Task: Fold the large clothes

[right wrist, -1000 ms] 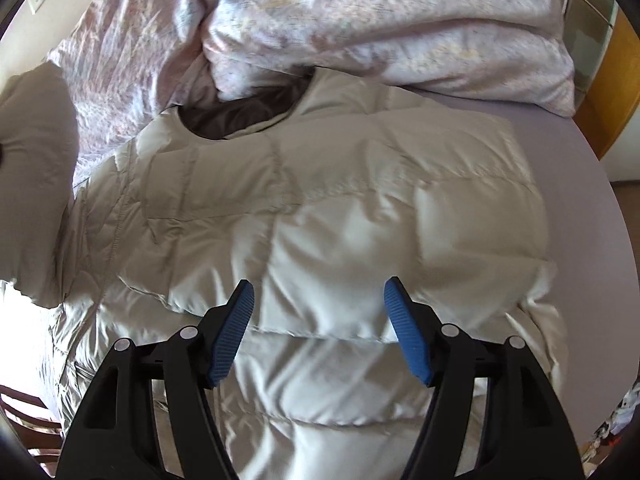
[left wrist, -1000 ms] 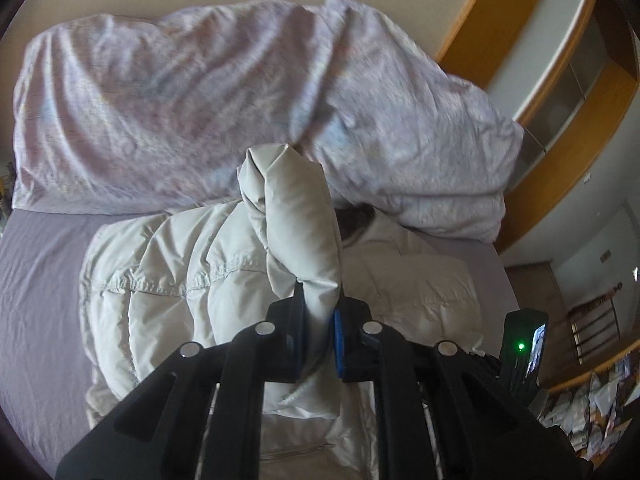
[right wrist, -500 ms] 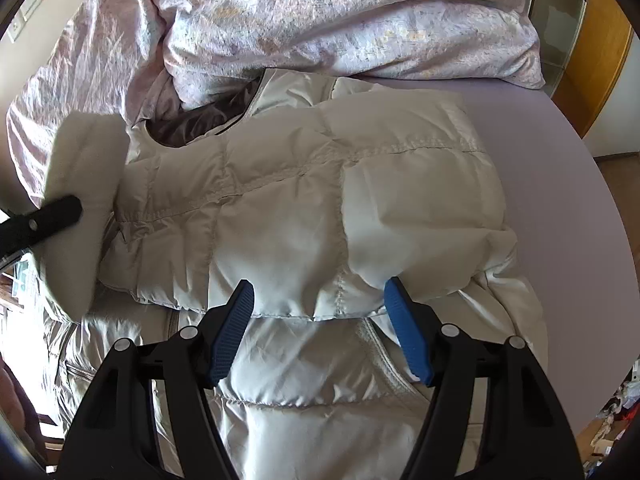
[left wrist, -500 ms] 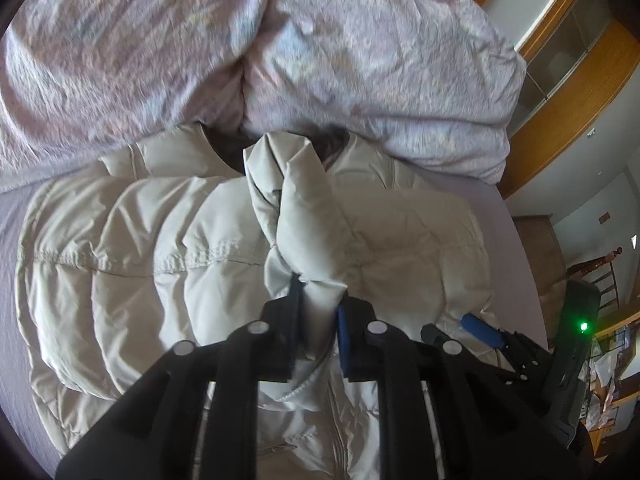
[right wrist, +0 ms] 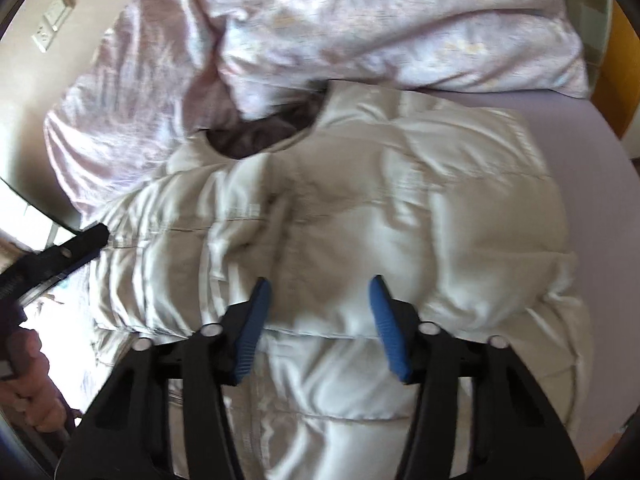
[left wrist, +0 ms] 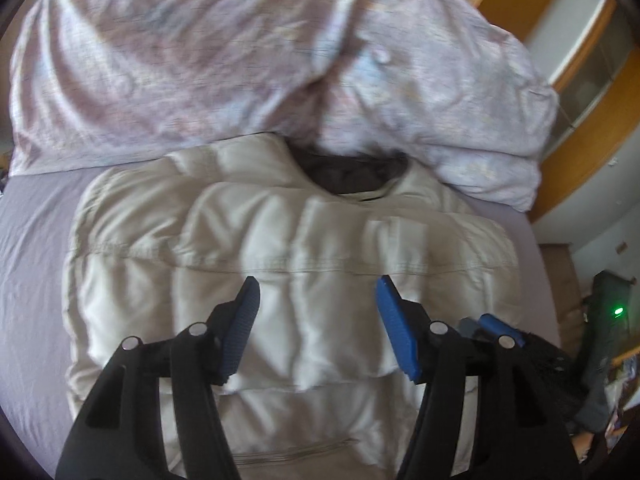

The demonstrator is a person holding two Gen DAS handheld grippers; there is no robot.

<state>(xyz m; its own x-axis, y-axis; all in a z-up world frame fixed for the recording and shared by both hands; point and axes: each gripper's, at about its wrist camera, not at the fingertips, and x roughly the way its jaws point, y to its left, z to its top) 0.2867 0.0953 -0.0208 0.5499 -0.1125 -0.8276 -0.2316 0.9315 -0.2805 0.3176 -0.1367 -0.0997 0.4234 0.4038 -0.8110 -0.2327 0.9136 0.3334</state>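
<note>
Puffy jacket (left wrist: 292, 264) lies mid-frame on the bed (left wrist: 32, 232), sleeves folded in. Left gripper (left wrist: 316, 328) has just been opening, nothing between its jaws. Right gripper (right wrist: 318, 320) narrowing, empty, likely readying the next fold.

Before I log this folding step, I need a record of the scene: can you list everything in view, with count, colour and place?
puffer jacket: one, cream, flat on the bed with its sleeves folded in, dark lining showing at the collar
duvet: one, pale pink patterned, bunched up behind the collar
bed sheet: one, lilac, under the jacket
wooden frame: one, orange-brown, right edge of the left wrist view
wall socket: one, white, upper left of the right wrist view
left gripper: one, black with blue pads, over the jacket; its jaws have just been opening, nothing between them
right gripper: one, black with blue pads, over the jacket; its jaws have just been closing, apart, gripping nothing
hand: one, holding the left gripper's handle
</note>
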